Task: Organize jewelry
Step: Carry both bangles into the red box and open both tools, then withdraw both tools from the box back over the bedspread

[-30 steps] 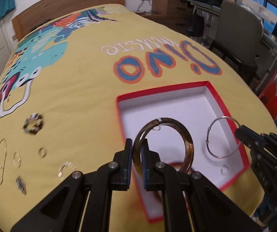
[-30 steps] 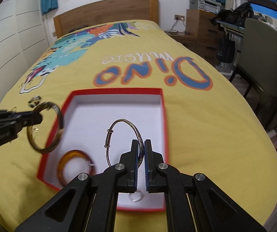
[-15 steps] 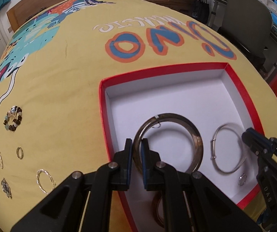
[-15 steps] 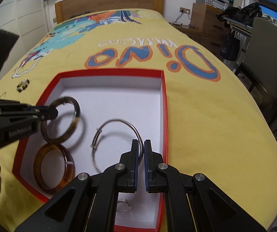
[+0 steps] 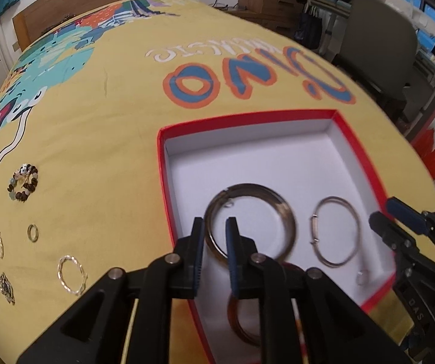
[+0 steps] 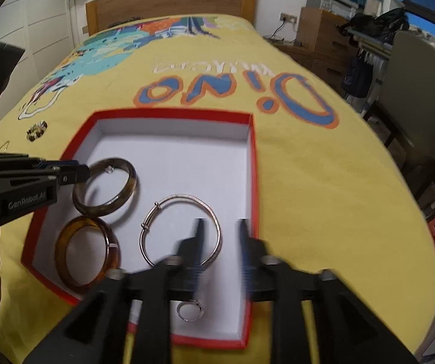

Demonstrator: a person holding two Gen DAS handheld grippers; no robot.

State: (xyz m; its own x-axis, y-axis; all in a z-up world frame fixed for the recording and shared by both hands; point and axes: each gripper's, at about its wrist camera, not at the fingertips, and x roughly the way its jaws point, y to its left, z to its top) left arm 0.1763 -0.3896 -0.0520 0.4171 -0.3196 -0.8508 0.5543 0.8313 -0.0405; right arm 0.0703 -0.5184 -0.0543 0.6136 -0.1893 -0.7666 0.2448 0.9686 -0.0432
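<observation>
We count three bangles and one small ring point(image 6: 190, 311) inside the red-rimmed white box point(image 6: 252, 182) on the yellow bed cover point(image 6: 323, 188): a dark mottled bangle point(image 6: 105, 190), an amber glossy bangle point(image 6: 88, 254), a thin silver wire bangle point(image 6: 180, 230). Our left hand-held gripper point(image 5: 214, 238) stands parted around the dark bangle's rim; our right hand-held gripper point(image 6: 219, 236) is spread apart above the silver one. Seven more pieces lie on the cover, among them a beaded bracelet point(image 5: 23, 186).
</observation>
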